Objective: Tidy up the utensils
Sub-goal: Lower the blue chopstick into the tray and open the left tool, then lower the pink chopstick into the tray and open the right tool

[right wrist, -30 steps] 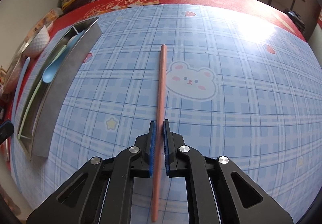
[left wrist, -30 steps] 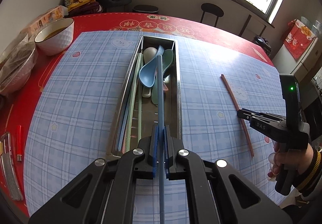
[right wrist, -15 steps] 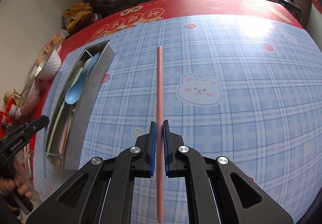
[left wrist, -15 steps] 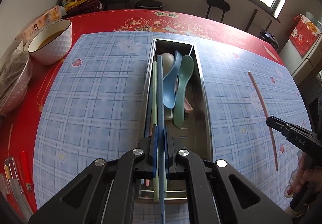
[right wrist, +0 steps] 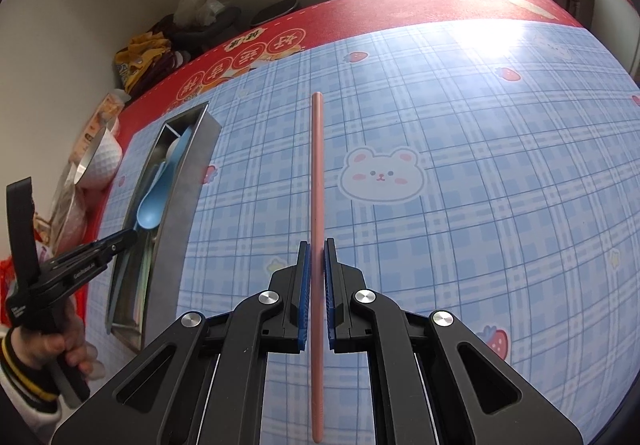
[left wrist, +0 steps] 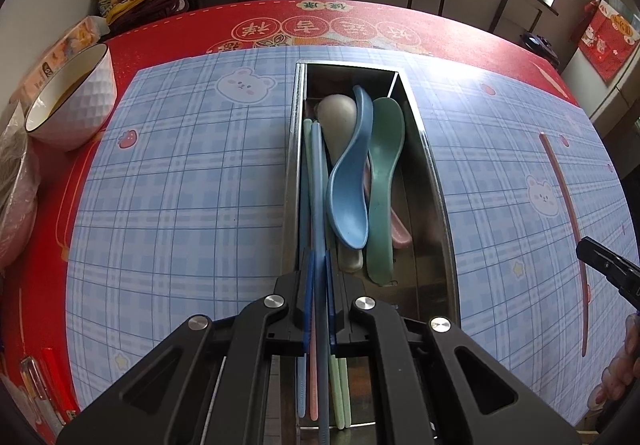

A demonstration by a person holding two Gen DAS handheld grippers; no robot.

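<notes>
Over the left side of the steel tray (left wrist: pixel 434 181), a blue chopstick (left wrist: pixel 317 181) sits clamped between the pads of the left gripper (left wrist: pixel 318 301), its far end running along the tray's left wall above a pale green chopstick (left wrist: pixel 307 133). Beside them in the same tray lie a blue spoon (left wrist: pixel 348 189), a green spoon (left wrist: pixel 382 181) and a whitish spoon (left wrist: pixel 340 115), with a pink one mostly hidden beneath. Well to the right, above the blue plaid mat (right wrist: pixel 480 205), the right gripper (right wrist: pixel 316 289) is closed on a pink chopstick (right wrist: pixel 317 165), gripped toward its near end so that most of its length sticks out forward.

The main risk, as I judge it, is the release of the blue chopstick: if it is let go while tilted, its far tip may ride up on the blue spoon's handle or it may bounce across the other sticks and end up crooked. The pink chopstick is held far off centre, so it could pivot in the pads or swing into the tray's wall on the way over. Both grippers heading for the same narrow tray could also crowd each other. The white bowl (left wrist: pixel 72 101) stands far enough left to be no concern.
</notes>
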